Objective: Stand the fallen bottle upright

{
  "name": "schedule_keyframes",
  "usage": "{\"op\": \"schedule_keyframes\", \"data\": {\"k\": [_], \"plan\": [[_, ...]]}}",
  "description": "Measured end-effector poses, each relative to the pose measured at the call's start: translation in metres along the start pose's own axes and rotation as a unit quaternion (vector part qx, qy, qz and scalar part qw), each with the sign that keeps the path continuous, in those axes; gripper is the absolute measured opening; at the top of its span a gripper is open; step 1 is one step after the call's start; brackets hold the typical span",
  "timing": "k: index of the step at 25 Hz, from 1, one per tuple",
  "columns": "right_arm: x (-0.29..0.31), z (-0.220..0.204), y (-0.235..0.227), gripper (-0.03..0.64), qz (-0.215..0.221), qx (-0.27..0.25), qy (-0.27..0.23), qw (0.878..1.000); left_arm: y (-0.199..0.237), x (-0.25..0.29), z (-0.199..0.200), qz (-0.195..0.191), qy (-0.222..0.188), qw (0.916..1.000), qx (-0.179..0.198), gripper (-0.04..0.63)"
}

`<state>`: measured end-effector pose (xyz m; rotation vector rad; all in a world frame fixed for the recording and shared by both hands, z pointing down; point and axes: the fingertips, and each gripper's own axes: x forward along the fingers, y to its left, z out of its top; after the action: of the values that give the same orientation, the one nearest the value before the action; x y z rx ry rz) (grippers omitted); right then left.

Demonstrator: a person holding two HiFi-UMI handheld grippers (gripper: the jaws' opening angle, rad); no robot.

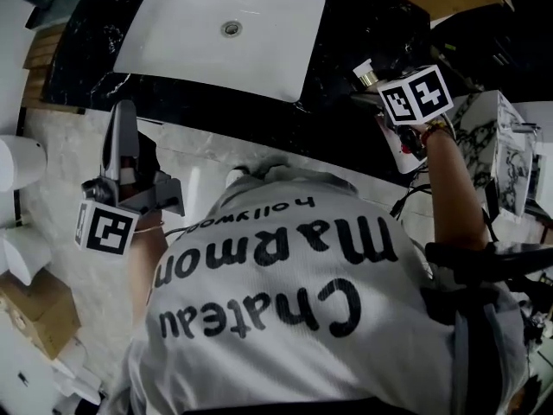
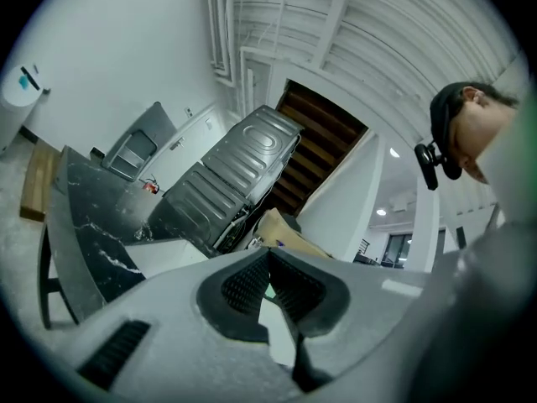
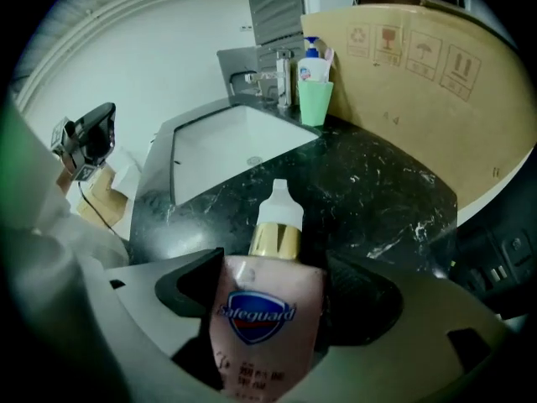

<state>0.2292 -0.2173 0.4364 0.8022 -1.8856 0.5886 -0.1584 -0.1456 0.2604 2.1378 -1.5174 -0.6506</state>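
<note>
A pink Safeguard bottle (image 3: 268, 309) with a gold collar and white cap sits between the jaws of my right gripper (image 3: 273, 296), which is shut on its body. The cap points away from the gripper, over the black marble counter (image 3: 377, 183). In the head view the bottle's cap (image 1: 364, 73) sticks out past the right gripper (image 1: 389, 102) above the counter's right part. My left gripper (image 1: 121, 132) is held off to the left below the counter edge, pointing up. Its pads (image 2: 252, 285) meet with nothing between them.
A white sink (image 1: 173, 50) is set in the counter (image 1: 363, 24), with a faucet (image 3: 281, 74) and a green cup (image 3: 315, 99) holding a pump bottle behind it. A cardboard sheet (image 3: 419, 74) leans at the right. A marbled box (image 1: 501, 145) stands by my right arm.
</note>
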Motion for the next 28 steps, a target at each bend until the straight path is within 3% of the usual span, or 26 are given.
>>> {"op": "schedule_keyframes", "data": {"k": [3,9,13,17,22,28], "plan": [[-0.006,-0.016,-0.002,0.336,-0.003,0.01,0.052,0.999,0.013,0.003,0.019,-0.01,0.006,0.9999,0.005,0.014],[-0.004,-0.011,0.0,0.334,-0.01,0.008,0.091,0.996,0.047,0.008,0.036,-0.013,0.02,0.9996,-0.017,0.014],[-0.007,-0.01,0.001,0.334,-0.04,0.001,0.126,0.991,0.061,0.016,0.038,-0.025,0.022,0.9989,-0.032,0.014],[-0.022,-0.001,-0.003,0.307,-0.071,-0.005,0.104,0.992,0.075,0.023,0.038,-0.031,0.025,0.9981,-0.047,0.014],[-0.016,-0.009,0.001,0.307,-0.015,0.031,0.144,0.989,0.085,0.027,0.039,-0.034,0.029,0.9969,-0.065,0.014],[-0.011,-0.027,0.006,0.321,0.004,0.001,0.195,0.981,0.087,0.029,0.05,-0.032,0.021,0.9977,-0.056,0.014]]}}
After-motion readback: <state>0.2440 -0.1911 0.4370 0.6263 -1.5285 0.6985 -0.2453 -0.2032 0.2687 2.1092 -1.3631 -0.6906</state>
